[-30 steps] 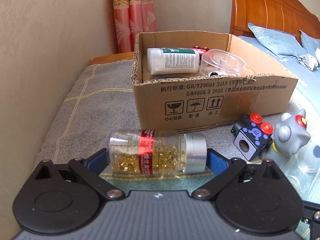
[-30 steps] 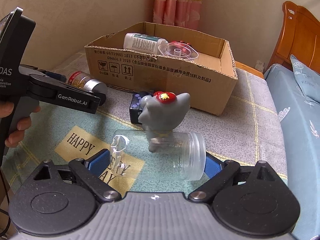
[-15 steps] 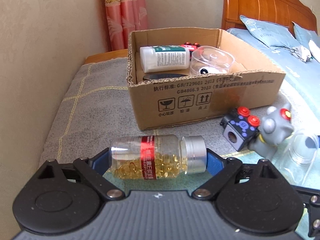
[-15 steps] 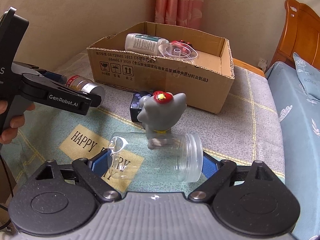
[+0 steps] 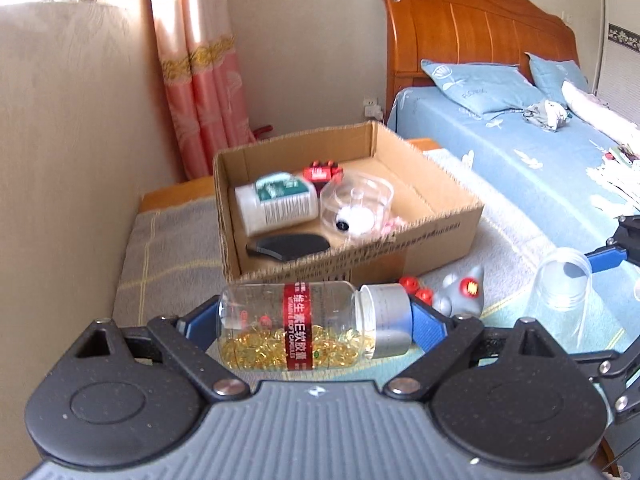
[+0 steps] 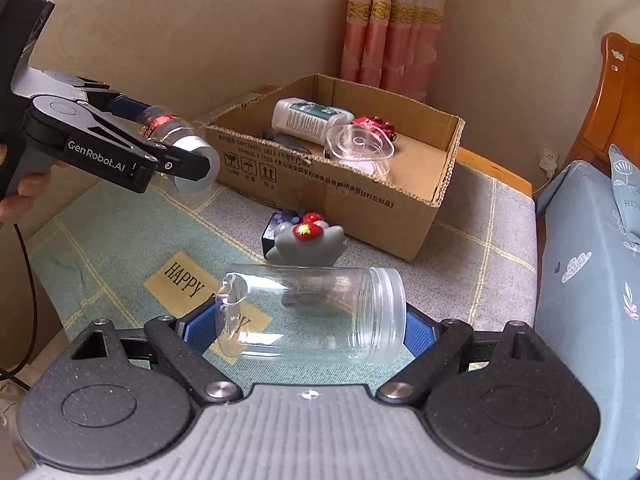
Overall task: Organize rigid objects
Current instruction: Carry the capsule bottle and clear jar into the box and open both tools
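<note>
Now, left tongs (image 5: 316,326): clamped on the pill bottle (image 5: 308,326), one blue pad at its base, the other on its silver cap.
Pill bottle: lying sideways between the pads, cap toward the right, gold capsules pooled along its lower side, red label band round the middle.
Bottle height: up in the air; from the right wrist camera it hangs above the blanket (image 6: 120,232), just short of the box (image 6: 360,200) and near its front left corner.
Right tongs (image 6: 310,330): closed on the clear jar (image 6: 310,314), pads at its two ends.
Clear jar: sideways too, threaded open mouth to the right, nothing inside that I can make out.
Jar position: held low and near the camera, well short of the box, with the grey toy (image 6: 306,242) showing just beyond and partly through it.
Box: open cardboard, sitting on the blanket ahead of both tongs.
Inside the box: a white bottle (image 5: 276,202) on its side, a clear tub (image 5: 356,210) beside it, a red toy car (image 5: 322,172) behind, a dark flat piece (image 5: 288,246) near the front wall.
On the blanket: the grey toy and a dark cube (image 6: 280,224) with red buttons, touching or nearly so, in front of the box.
Surroundings: a bed (image 5: 520,152) with blue sheets at right, a pink curtain (image 5: 200,80) behind the box.
</note>
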Demonstrator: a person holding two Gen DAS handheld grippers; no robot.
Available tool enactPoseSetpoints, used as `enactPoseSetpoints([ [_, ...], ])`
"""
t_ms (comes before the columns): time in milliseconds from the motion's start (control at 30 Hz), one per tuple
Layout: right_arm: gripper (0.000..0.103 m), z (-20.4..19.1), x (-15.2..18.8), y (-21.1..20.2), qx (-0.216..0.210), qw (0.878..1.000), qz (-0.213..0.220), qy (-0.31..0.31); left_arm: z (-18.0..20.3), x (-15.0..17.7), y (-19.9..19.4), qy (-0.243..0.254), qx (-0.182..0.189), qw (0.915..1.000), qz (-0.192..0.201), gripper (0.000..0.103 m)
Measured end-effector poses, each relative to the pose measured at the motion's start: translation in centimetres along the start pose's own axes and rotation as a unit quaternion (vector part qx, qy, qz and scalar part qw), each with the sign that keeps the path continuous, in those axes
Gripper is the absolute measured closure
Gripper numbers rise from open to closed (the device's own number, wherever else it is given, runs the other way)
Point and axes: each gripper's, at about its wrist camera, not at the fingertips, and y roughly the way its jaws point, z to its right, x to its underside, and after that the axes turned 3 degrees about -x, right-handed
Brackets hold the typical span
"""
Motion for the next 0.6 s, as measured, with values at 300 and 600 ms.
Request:
enactPoseSetpoints([
  [300, 0.01, 2.2, -4.6, -1.3, 0.031, 0.998, 0.047, -0.039, 0.8, -3.6, -0.6, 0.032, -0.004, 0.9985, 0.044, 0.01],
  [600, 0.01, 6.3, -11.8, 3.4, 0.024, 0.998, 0.049, -0.013, -0.8, -7.4, 2.3, 0.031, 0.002, 0.999, 0.032, 0.01],
])
